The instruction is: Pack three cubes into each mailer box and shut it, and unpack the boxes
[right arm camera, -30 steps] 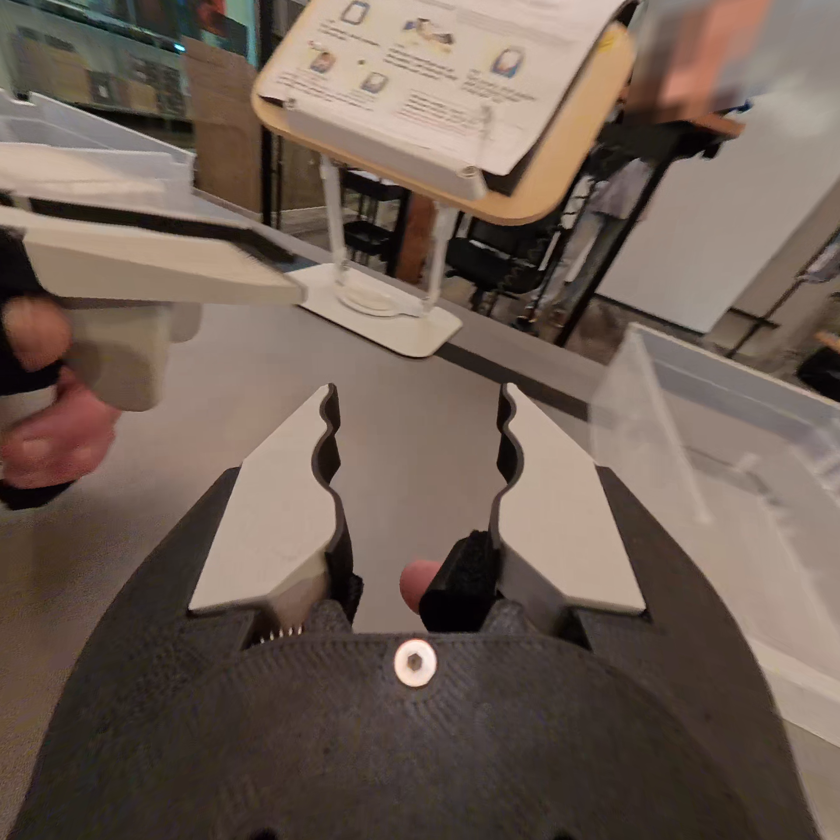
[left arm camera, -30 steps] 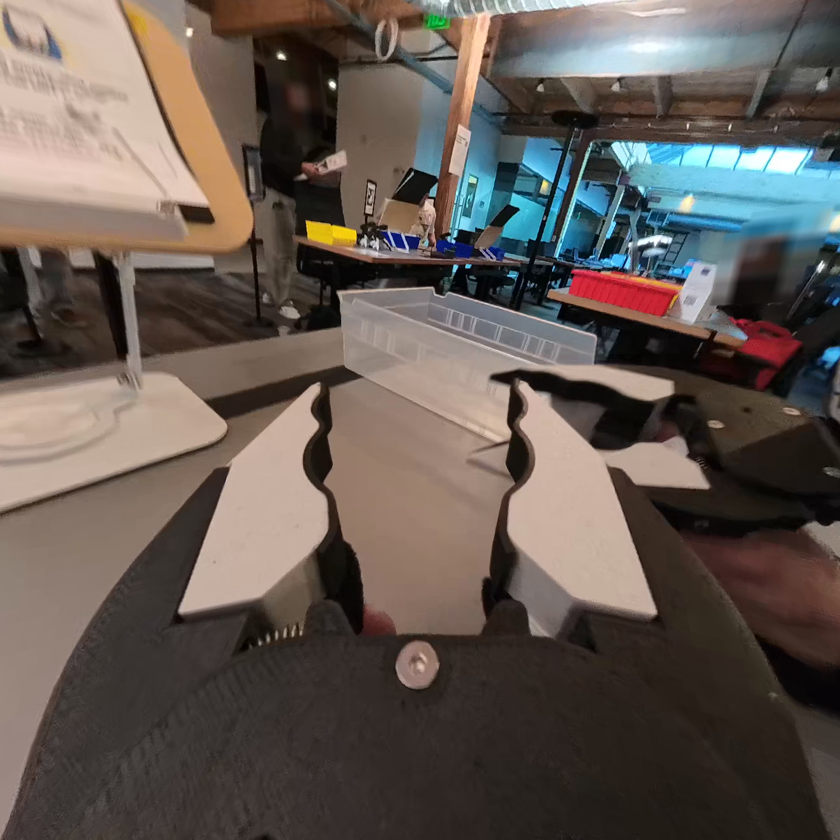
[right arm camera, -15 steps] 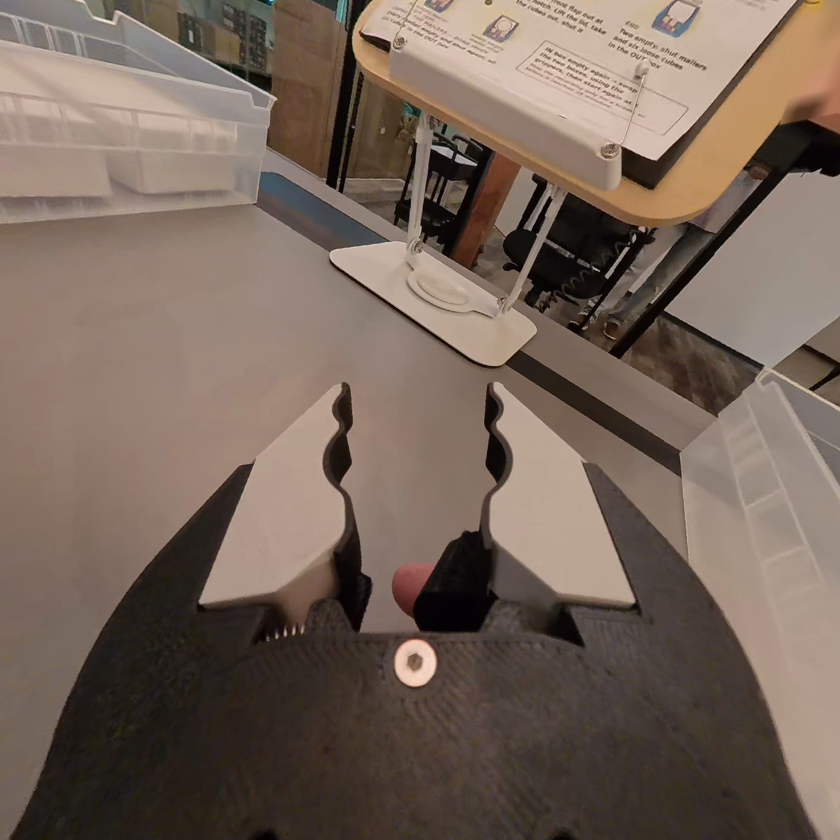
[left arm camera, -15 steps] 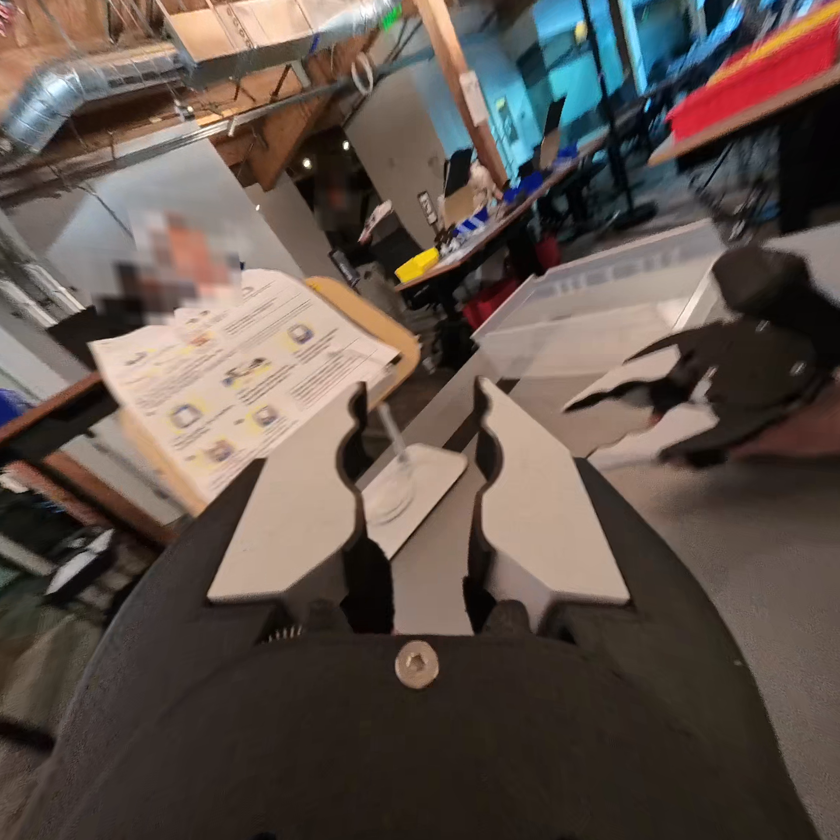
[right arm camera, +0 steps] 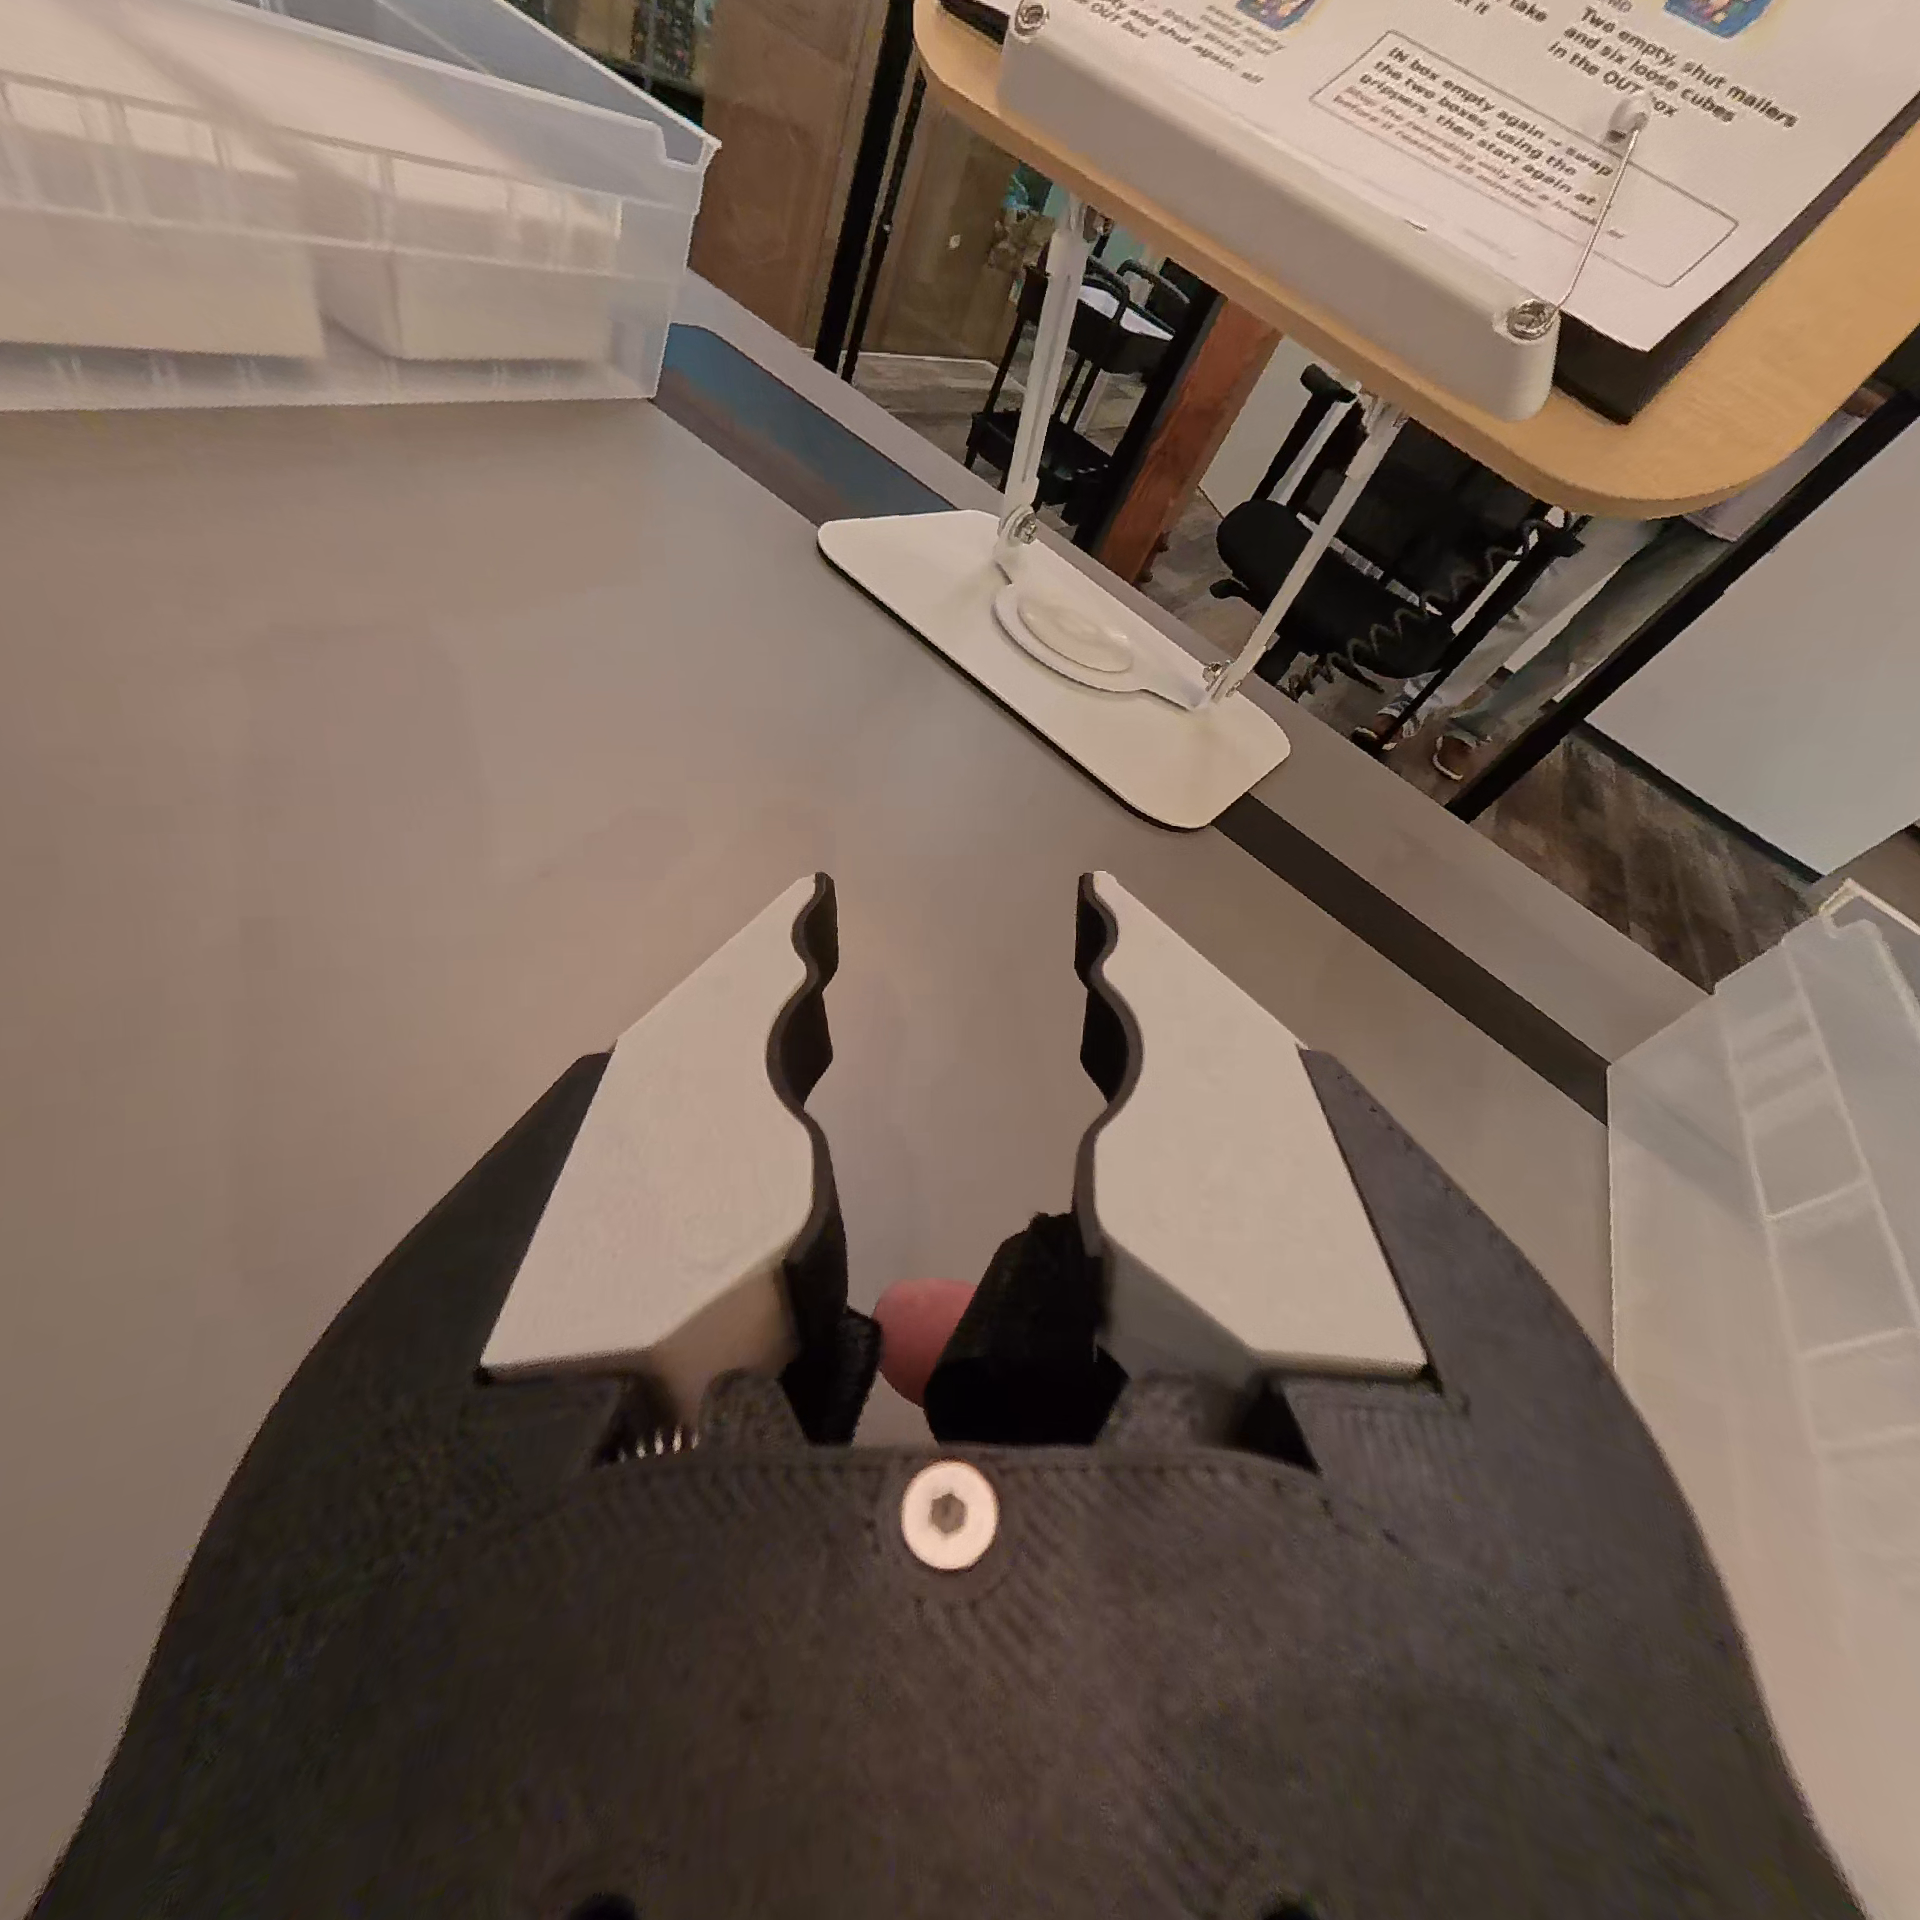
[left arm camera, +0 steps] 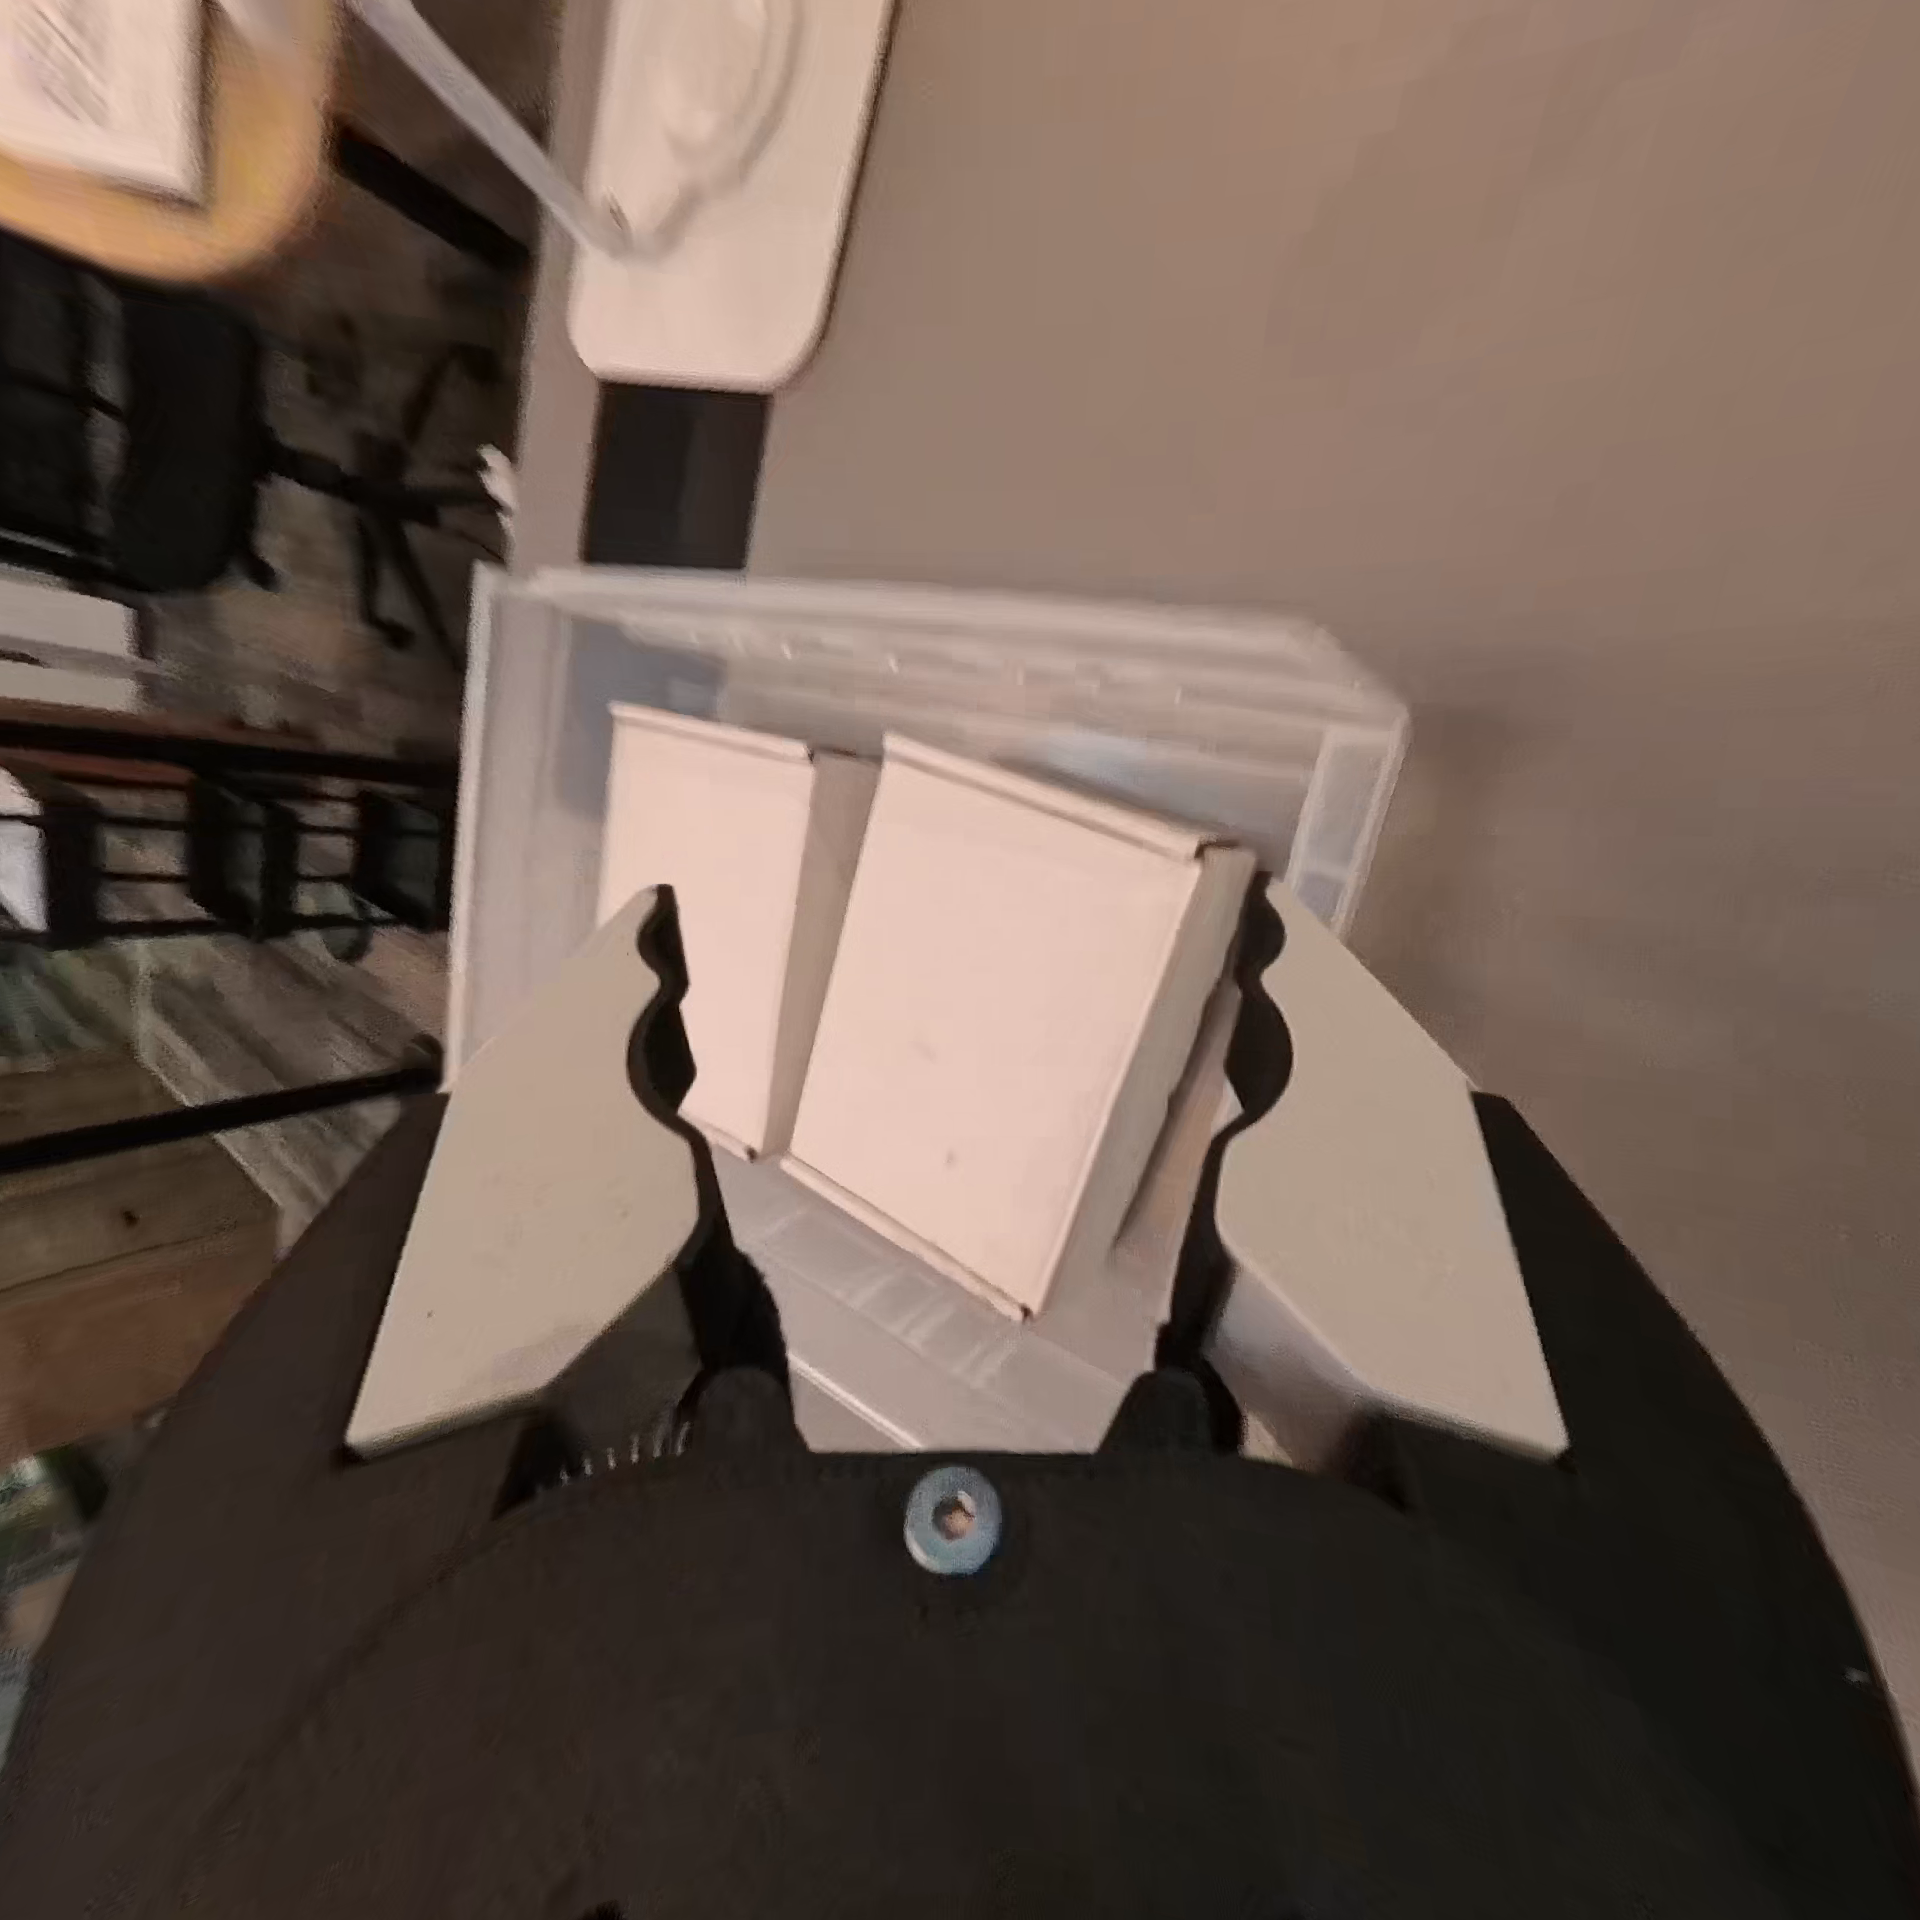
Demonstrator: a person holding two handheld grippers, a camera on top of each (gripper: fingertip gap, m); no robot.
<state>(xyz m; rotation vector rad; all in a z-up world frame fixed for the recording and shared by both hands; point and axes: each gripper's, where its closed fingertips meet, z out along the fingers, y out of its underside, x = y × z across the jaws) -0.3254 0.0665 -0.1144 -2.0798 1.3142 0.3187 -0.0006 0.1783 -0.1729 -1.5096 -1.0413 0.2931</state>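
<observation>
Two shut white mailer boxes lie side by side in a clear plastic bin [left arm camera: 935, 634] in the left wrist view, one on the left [left arm camera: 717, 883] and one on the right [left arm camera: 987, 1018], which sits tilted. My left gripper [left arm camera: 956, 914] is open wide and empty, pointing down over the bin, with its fingers on either side of the right box. My right gripper [right arm camera: 956, 894] is open and empty above the bare grey table [right arm camera: 416, 779]. The bin with the white boxes also shows in the right wrist view [right arm camera: 312, 208], at the far left. No cubes are in view.
A white stand base [right arm camera: 1060, 665] holds a wooden clipboard with an instruction sheet [right arm camera: 1455, 156] near the table's far edge; the stand base also shows in the left wrist view [left arm camera: 717, 187]. A second clear bin [right arm camera: 1766, 1247] stands at the right. Chairs and floor lie beyond the edge.
My left gripper has swung from facing the clipboard stand to pointing down over the bin with the two mailers, and has opened wider. My right gripper's jaws have narrowed a little.
</observation>
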